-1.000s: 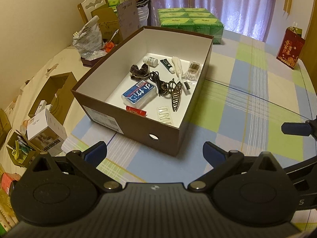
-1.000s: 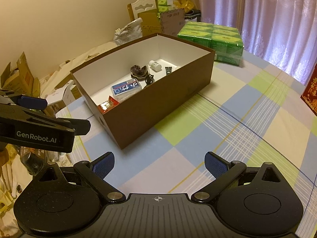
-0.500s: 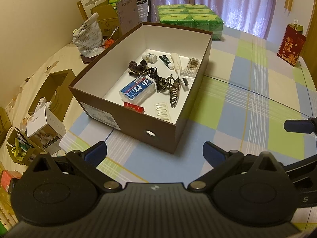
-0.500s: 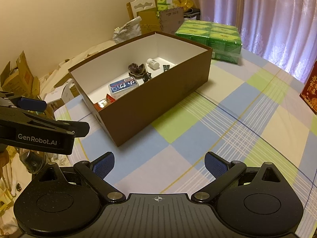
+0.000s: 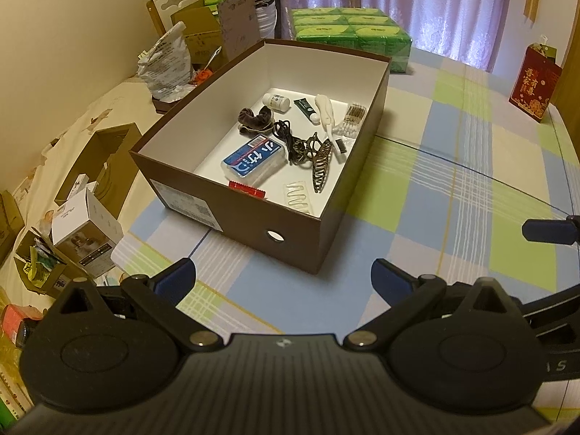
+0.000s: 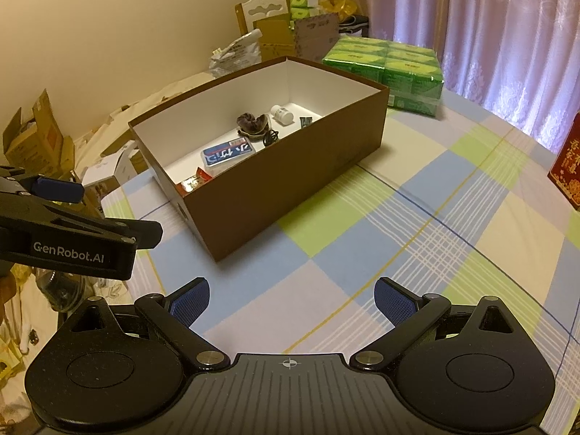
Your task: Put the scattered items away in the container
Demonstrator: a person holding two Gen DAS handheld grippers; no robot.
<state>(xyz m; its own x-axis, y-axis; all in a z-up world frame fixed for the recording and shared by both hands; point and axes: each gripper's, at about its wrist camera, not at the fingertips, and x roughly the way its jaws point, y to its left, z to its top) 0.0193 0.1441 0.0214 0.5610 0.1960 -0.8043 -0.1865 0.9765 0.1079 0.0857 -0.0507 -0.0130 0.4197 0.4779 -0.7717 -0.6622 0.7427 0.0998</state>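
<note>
We hold both tongs spread and empty above the checked cloth (image 6: 417, 217), the left tongs (image 5: 282, 275) and the right tongs (image 6: 291, 297) side by side. Ahead of both stands the brown box (image 5: 253, 214), nearer the left pair. Inside it lie a blue packet (image 5: 252, 159), hair claw (image 5: 320, 166), scrunchie (image 5: 255, 119), cable (image 5: 284, 132), bottle (image 5: 277, 101) and swabs (image 5: 351, 117).

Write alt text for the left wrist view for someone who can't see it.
An open brown box on a checked cloth holds small items: a blue pack, a claw hair clip, a brown scrunchie, a black cable and cotton swabs. The left tool hangs open and empty in front; green packs sit behind the box.
</note>
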